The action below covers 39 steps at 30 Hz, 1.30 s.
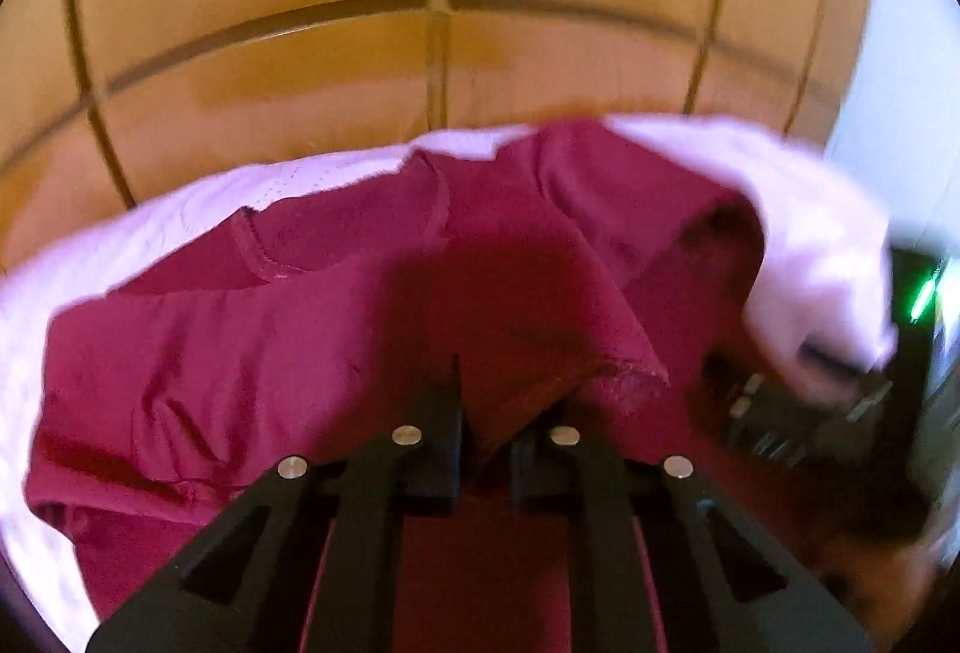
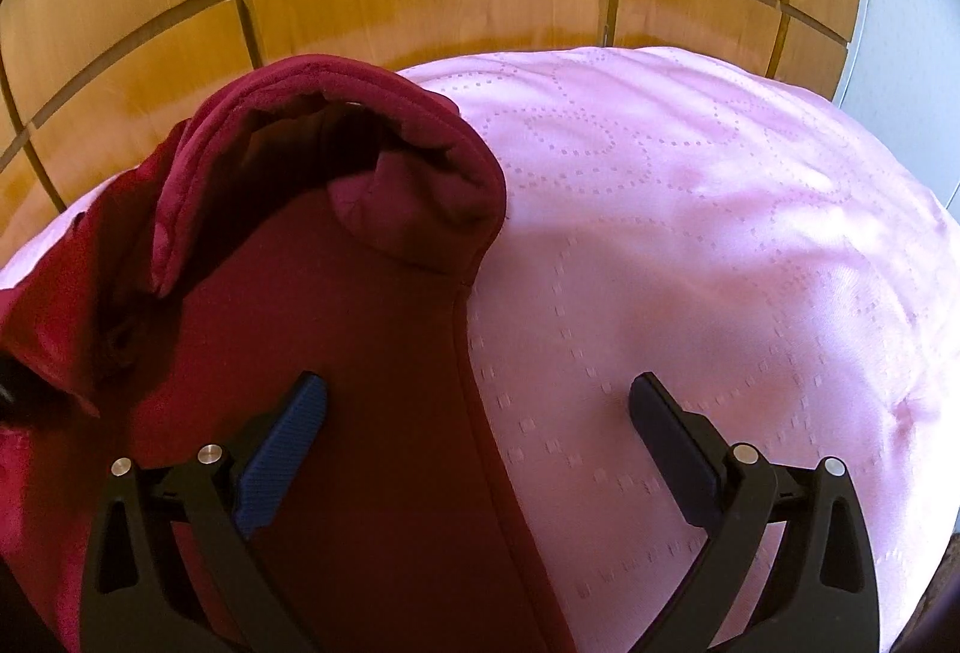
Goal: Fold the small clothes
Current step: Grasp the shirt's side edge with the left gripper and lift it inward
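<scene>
A dark red garment (image 1: 252, 329) lies crumpled on a pink patterned cloth (image 1: 300, 173). My left gripper (image 1: 489, 413) is shut on a fold of the red garment and holds it lifted, so the fabric drapes up from the jaws. In the right wrist view the garment (image 2: 336, 341) lies at the left with a rolled, raised edge (image 2: 336, 113). My right gripper (image 2: 477, 401) is open and empty, with the garment's straight edge running between its fingers. The right gripper body also shows blurred in the left wrist view (image 1: 828, 401).
The pink cloth (image 2: 690, 245) covers the surface and spreads wide to the right of the garment. Behind it stand wooden cabinet panels (image 2: 420, 11) with dark seams. A pale wall (image 2: 900, 41) is at the far right.
</scene>
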Motion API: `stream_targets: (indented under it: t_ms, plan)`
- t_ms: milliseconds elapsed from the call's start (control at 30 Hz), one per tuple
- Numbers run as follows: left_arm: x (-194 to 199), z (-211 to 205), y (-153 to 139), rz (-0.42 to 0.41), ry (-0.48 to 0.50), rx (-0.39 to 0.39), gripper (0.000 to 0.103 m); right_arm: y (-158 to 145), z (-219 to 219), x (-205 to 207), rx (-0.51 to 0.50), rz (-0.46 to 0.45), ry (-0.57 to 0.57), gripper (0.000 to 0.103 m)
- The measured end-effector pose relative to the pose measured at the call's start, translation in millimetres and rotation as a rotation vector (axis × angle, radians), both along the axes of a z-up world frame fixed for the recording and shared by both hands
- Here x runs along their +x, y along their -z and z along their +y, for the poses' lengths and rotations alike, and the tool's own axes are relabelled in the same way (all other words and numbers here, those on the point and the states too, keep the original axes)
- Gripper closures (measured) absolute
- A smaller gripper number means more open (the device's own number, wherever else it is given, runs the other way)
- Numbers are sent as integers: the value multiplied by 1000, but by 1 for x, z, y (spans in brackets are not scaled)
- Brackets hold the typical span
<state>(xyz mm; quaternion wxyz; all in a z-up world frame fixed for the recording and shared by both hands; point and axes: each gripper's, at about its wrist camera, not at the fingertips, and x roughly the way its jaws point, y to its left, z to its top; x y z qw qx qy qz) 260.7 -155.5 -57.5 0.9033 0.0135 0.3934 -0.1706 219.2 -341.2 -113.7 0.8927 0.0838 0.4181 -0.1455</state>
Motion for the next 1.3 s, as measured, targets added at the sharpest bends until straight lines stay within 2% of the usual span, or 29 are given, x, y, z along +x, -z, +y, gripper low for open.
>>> stream_targets:
  t_ms: [133,233,367,467,500,533,567,633,667,733,833,867,933,1000,1067,1133,1167,1267,1300]
  plan:
    - [2,38,-29,5,-38,-193,95,1,0,0,-2,-1,1,4]
    - [5,72,-36,60,-67,-359,95,1,1,0,-3,-1,2,4]
    - [8,113,-28,129,-112,-500,96,0,1,0,-2,-1,1,4]
    - [12,139,-5,230,-161,-616,93,0,1,1,-3,-1,1,4]
    - [12,148,8,272,-212,-631,89,0,1,1,-2,-1,1,4]
    - [11,157,18,293,-265,-630,74,0,1,0,-2,-1,1,4]
    - [9,163,26,304,-304,-636,52,0,1,0,-2,-2,1,4]
    - [1,176,40,310,-358,-684,39,0,1,0,-1,-2,1,4]
    - [-4,181,47,309,-364,-731,34,0,1,0,0,-2,1,4]
    - [-8,183,51,306,-361,-765,27,0,1,1,0,1,1,4]
    - [-11,174,48,262,-338,-727,22,-6,-2,4,33,-7,-5,4]
    - [-10,167,45,250,-330,-684,22,-8,-5,7,55,-16,-5,4]
    - [-7,161,42,244,-322,-629,25,-14,-13,13,82,-40,25,4]
    - [1,160,42,248,-328,-576,39,-18,-19,22,79,-46,47,4]
    - [7,159,44,271,-326,-542,69,-13,-21,36,64,-6,50,4]
    - [11,157,46,276,-336,-471,90,-9,-24,42,73,-3,62,4]
    - [14,159,47,271,-340,-445,96,-9,-26,41,78,-20,74,4]
    - [11,164,44,239,-326,-445,98,-16,-46,18,100,-130,244,4]
    - [10,166,42,231,-318,-456,98,-15,-58,7,157,-175,303,4]
